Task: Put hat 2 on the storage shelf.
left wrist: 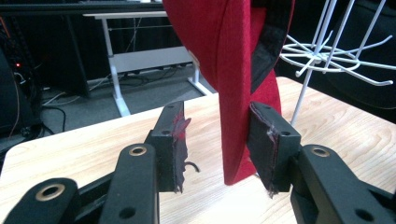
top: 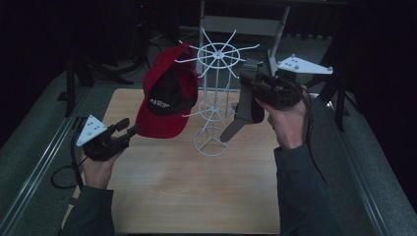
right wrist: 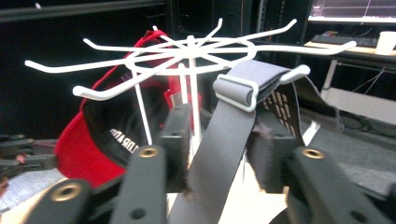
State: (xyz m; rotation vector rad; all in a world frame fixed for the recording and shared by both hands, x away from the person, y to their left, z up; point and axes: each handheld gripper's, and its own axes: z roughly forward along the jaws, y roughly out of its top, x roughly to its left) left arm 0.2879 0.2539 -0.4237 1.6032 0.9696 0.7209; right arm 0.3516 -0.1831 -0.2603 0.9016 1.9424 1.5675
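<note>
A red cap (top: 167,98) with a black lining hangs on the left side of a white wire rack (top: 216,54) that stands on the wooden table (top: 196,196). My left gripper (top: 125,127) is open at the cap's lower edge. In the left gripper view the red brim (left wrist: 229,93) hangs between the jaws, close to the right pad (left wrist: 261,140) and apart from the left one. A grey cap (top: 246,115) hangs on the rack's right side, its strap (right wrist: 233,116) looped over a hook. My right gripper (right wrist: 219,144) stands open with that strap between its jaws.
The rack's base ring (top: 211,142) sits near the table's middle, and its arms spread out at two levels. White desk legs (left wrist: 116,79) and cables show behind the table. Metal rails run along both sides of the table.
</note>
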